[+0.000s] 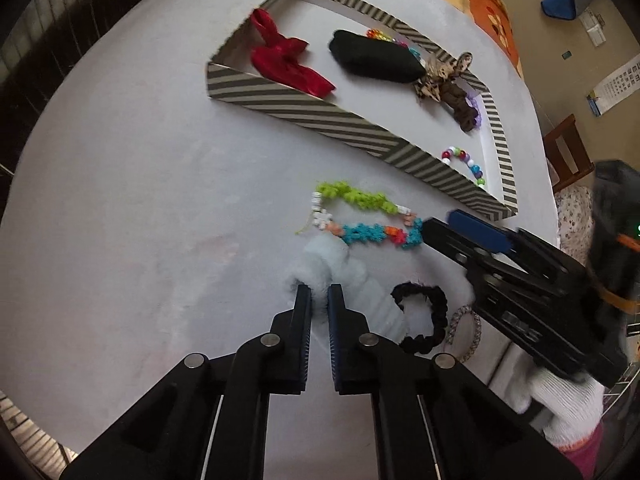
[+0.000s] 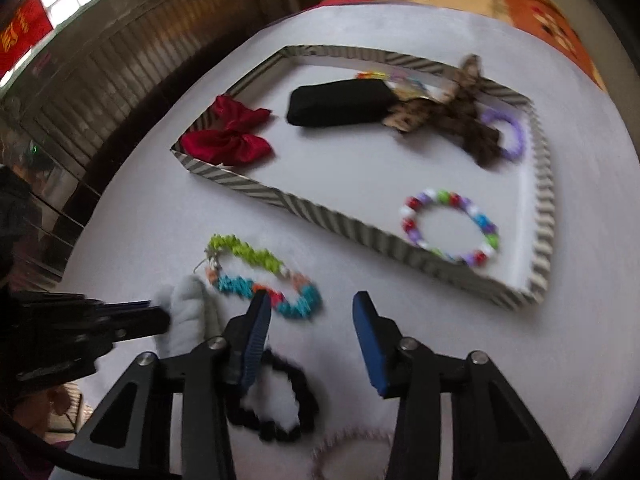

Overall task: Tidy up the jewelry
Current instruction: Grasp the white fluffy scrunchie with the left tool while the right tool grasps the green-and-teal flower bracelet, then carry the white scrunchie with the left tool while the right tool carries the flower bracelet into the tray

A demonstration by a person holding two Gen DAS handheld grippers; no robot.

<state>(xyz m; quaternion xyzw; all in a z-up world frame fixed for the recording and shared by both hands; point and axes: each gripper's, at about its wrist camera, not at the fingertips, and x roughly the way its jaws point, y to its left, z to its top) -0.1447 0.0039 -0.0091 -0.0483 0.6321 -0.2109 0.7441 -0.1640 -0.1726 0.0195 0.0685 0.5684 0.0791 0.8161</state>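
My left gripper (image 1: pixel 320 300) is shut on a fluffy white scrunchie (image 1: pixel 332 268) that lies on the white table. In the right wrist view it comes in from the left onto the same scrunchie (image 2: pixel 186 312). A green, teal and orange bead bracelet (image 1: pixel 360 216) lies just beyond it. My right gripper (image 2: pixel 312 312) stands open low over the bracelet's teal end (image 2: pixel 300 304), its pads not pressing on anything. It reaches in from the right in the left wrist view (image 1: pixel 438 220). A black scrunchie (image 2: pixel 280 400) and a pale glittery ring (image 2: pixel 348 448) lie under the right gripper.
A striped-walled tray (image 1: pixel 304 108) sits farther back. It holds a red bow (image 2: pixel 228 136), a black pouch (image 2: pixel 340 104), a leopard-print bow (image 1: pixel 440 80), a purple scrunchie (image 2: pixel 508 132) and a multicoloured bead bracelet (image 2: pixel 452 228). A white-gloved hand (image 1: pixel 560 404) holds the right gripper.
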